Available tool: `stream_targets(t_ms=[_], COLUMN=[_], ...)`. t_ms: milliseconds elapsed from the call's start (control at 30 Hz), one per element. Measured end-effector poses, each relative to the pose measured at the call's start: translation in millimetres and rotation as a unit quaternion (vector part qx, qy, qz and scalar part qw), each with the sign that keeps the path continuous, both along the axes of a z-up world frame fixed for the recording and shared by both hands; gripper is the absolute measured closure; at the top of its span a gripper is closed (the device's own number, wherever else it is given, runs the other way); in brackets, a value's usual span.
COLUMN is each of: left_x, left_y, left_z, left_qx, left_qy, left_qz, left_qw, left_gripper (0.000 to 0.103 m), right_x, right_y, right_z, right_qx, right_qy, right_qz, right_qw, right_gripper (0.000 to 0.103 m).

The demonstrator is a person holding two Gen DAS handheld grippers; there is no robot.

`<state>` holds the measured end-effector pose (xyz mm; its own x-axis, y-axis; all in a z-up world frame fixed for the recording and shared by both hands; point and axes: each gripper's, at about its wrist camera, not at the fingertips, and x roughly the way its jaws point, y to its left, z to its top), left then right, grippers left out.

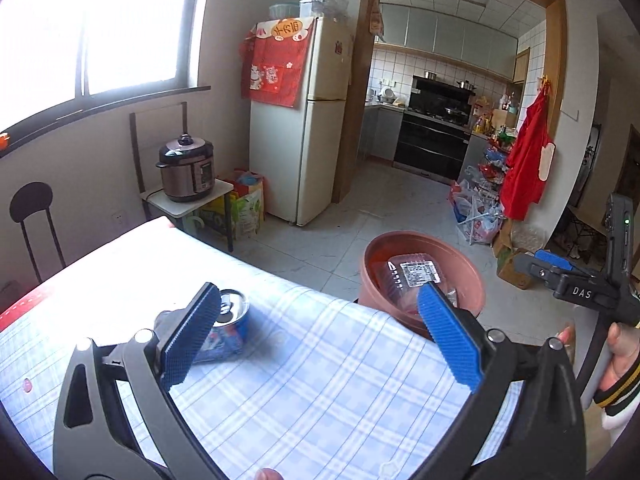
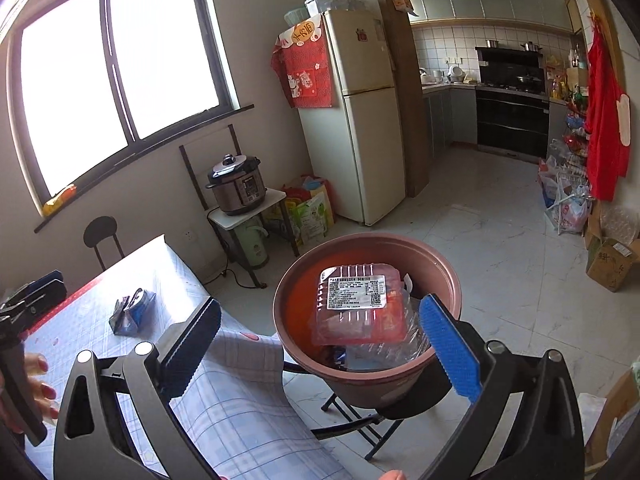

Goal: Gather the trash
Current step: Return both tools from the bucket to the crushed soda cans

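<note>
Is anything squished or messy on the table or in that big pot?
Yes. The blue can on the table looks crushed and dented, tipped over. In the brown pot beside the table, a clear plastic box sits tilted on top of other trash, not lying flat. Nothing looks spilled.

This is a home dining corner opening onto a kitchen. A fridge (image 1: 304, 120), a pressure cooker (image 1: 186, 170) and a checked tablecloth (image 1: 312, 380) show it. A stove (image 1: 434, 132) stands beyond the doorway.
</note>
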<state>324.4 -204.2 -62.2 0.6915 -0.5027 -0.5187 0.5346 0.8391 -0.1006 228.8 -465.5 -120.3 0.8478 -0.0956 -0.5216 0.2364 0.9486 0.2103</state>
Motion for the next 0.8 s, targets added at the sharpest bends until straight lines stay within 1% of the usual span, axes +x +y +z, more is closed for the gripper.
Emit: stream_targets(t_ms=[200,300,400,533,600,700,800], left_x=[-4,4,16,33,42,57,72], left_y=[84,125,157,180,184,184,186], left_z=[8,6,-1,-17,-27,-41,-56], left_qx=[-0.005,-0.010,-0.025,-0.034,-0.034,-0.032,-0.037], left_qy=[-0.021,-0.017,-0.005,0.013,0.021,0.030,0.040], left_qz=[0.047,0.079,0.099,0.113,0.115,0.118,0.118], left_qw=[0.9987,0.9967,0.9948,0.9930,0.9926,0.9921,0.9916], left_gripper=[0.006,0.006,0.006,0.006,0.006,0.006,0.006], right_x=[5,14,25,43,52,66,81], right_y=[37,55,72,90,100,111,127], right_z=[4,5,4,3,4,4,3], right_qx=[0.014,0.002,-0.019,-0.014,-0.019,-0.005,-0.008], right_qy=[0.006,0.010,0.020,0.037,0.042,0.054,0.056], right_qz=[0.038,0.051,0.061,0.095,0.102,0.118,0.133], right_qw=[0.999,0.999,0.998,0.995,0.994,0.992,0.990], right_gripper=[0.006,0.006,0.006,0.006,0.006,0.006,0.006])
